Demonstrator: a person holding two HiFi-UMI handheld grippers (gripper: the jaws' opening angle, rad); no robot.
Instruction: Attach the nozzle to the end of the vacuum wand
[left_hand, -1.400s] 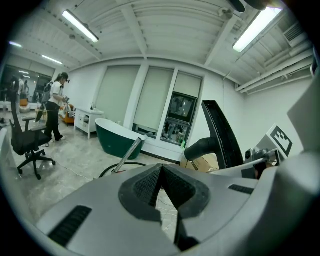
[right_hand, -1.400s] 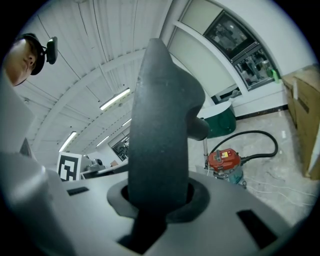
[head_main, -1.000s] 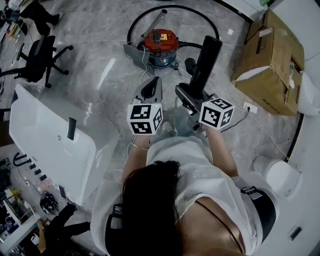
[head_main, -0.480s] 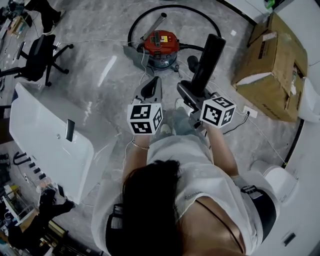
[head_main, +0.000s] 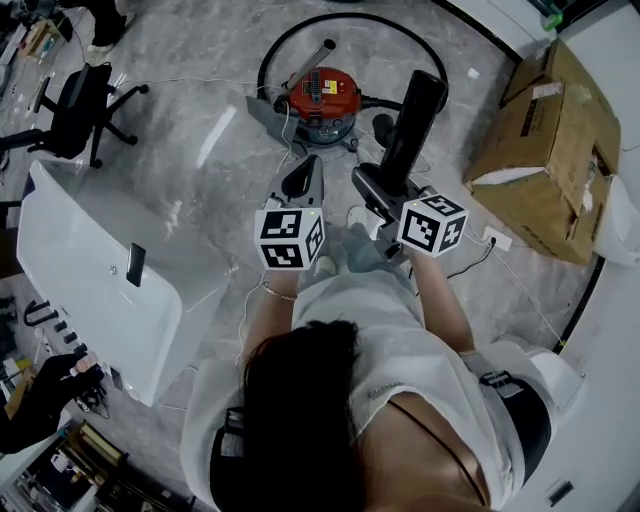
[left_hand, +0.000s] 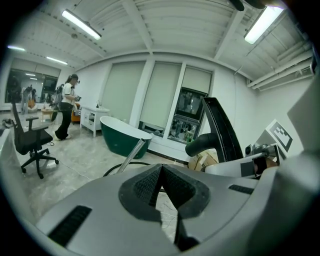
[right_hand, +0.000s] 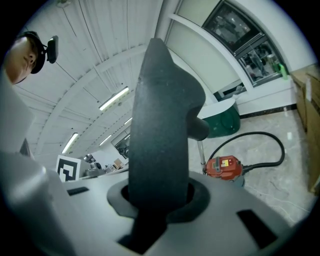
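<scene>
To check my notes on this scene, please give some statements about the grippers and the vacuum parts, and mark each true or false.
1. The right gripper holds the black nozzle. True.
2. The left gripper holds the wand. False: it is shut and empty.
3. The nozzle is already on the wand. False: the wand leans at the red vacuum cleaner, apart from the nozzle.
4. A cardboard box lies at the right. True.

the nozzle (right_hand: 160, 115) has its lower end hidden within the right gripper (right_hand: 159, 197). the wand (left_hand: 132, 156) has its foot hidden behind the left gripper (left_hand: 161, 172). print on the vacuum (head_main: 322, 90) is too small to read.
</scene>
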